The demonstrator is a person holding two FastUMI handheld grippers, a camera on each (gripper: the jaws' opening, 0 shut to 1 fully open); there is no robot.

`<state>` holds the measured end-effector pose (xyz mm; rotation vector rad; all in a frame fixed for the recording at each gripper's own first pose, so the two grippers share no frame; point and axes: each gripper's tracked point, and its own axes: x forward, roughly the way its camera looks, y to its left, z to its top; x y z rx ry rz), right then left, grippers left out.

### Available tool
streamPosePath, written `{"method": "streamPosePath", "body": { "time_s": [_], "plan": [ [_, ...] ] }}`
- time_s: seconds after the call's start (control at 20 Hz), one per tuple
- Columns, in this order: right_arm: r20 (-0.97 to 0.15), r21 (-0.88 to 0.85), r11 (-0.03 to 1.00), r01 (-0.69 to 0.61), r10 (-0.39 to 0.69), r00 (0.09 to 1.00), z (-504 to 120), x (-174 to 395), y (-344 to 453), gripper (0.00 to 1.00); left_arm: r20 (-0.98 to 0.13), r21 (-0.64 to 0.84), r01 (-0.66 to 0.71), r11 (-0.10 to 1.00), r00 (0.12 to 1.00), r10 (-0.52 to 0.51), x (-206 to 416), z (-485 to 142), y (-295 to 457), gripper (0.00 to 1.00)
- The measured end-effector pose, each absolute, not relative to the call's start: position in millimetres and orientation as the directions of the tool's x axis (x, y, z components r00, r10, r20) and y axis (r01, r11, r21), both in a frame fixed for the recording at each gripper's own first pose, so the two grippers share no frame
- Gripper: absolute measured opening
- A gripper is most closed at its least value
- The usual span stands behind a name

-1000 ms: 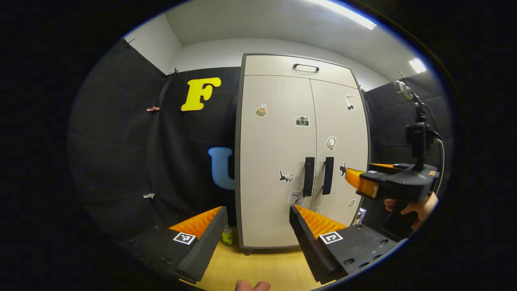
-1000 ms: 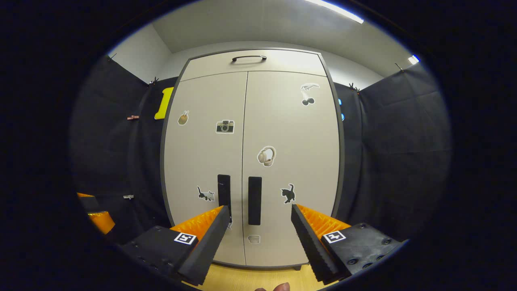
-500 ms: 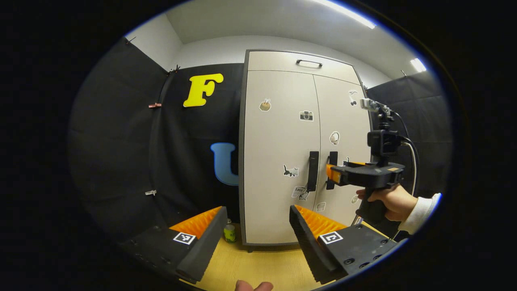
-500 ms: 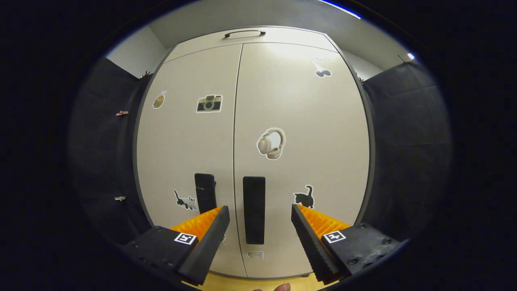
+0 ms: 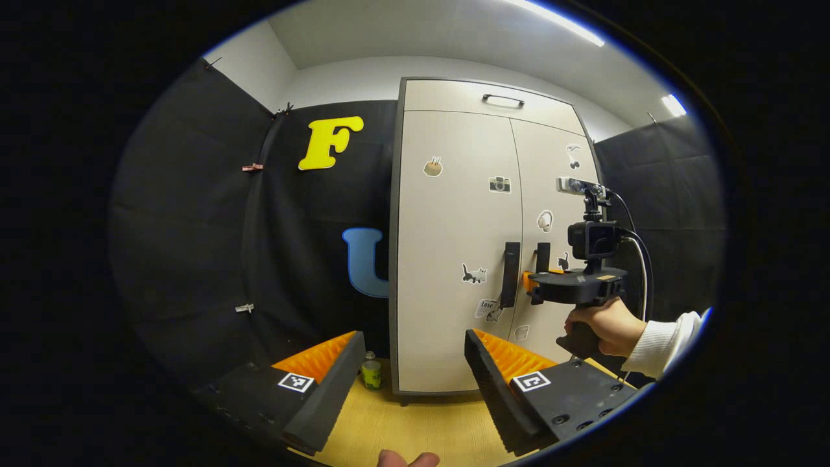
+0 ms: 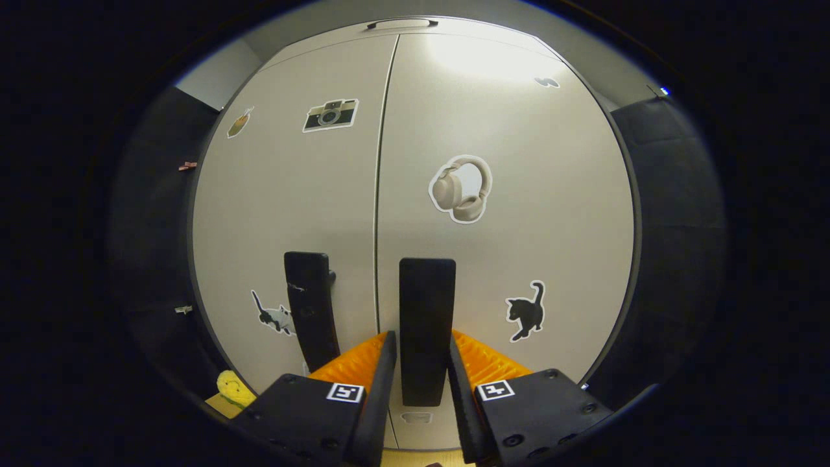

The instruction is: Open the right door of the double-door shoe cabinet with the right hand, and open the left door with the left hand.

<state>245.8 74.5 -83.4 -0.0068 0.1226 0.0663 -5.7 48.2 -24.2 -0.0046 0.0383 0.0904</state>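
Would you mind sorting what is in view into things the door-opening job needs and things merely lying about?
Needed:
right door handle, between the right gripper fingers
left door handle
left gripper, open
shoe cabinet

Lying about:
small bottle on floor
door stickers, e.g. headphones

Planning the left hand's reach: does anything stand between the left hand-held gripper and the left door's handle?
Nothing visible does. The left hand-held gripper is open, facing the left door's handle across bare floor; the right hand-held gripper sits at the right handle.
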Motion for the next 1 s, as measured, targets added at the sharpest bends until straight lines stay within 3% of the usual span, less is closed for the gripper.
{"method": "streamPosePath", "body": {
  "time_s": [0.05,0.1,0.15,0.2,0.35,0.5,0.55,1.0],
  "plan": [
    [-0.134,0.004,0.998,-0.062,0.062,0.989,-84.6,248.0,73.4,0.41,-0.040,-0.003,-0.095,0.995,0.995,0.095,-4.4,-24.4,49.7,0.95],
    [-0.144,0.021,0.998,-0.053,0.055,0.988,-89.9,253.8,73.2,0.43,-0.043,-0.003,-0.098,0.995,0.994,0.097,-5.0,-25.7,50.9,0.95],
    [-0.158,0.036,0.998,-0.042,0.047,0.986,-85.1,247.6,73.3,0.36,-0.043,-0.002,-0.100,0.995,0.994,0.099,-4.9,-25.2,51.4,0.95],
    [-0.167,0.028,0.999,-0.037,0.041,0.985,-86.1,247.9,72.9,0.36,-0.042,0.000,-0.103,0.995,0.994,0.103,-6.3,-25.7,52.6,0.95],
    [-0.168,0.031,0.998,-0.046,0.050,0.985,-84.8,247.4,72.9,0.18,-0.039,0.000,-0.113,0.994,0.993,0.113,-9.8,-24.3,55.4,0.95],
    [-0.202,0.073,0.996,-0.060,0.074,0.977,-86.0,247.1,72.2,0.18,-0.043,-0.005,-0.119,0.993,0.992,0.119,-13.8,-24.9,55.0,0.95],
    [-0.200,0.058,0.996,-0.069,0.079,0.977,-86.9,245.5,71.0,0.11,-0.043,-0.007,-0.120,0.993,0.992,0.120,-15.5,-24.3,54.9,0.95],
    [-0.178,0.086,0.984,-0.159,0.172,0.969,-72.8,210.8,60.9,0.11,-0.027,0.006,-0.134,0.991,0.991,0.134,-25.5,-17.8,36.5,0.95]
  ]
}}
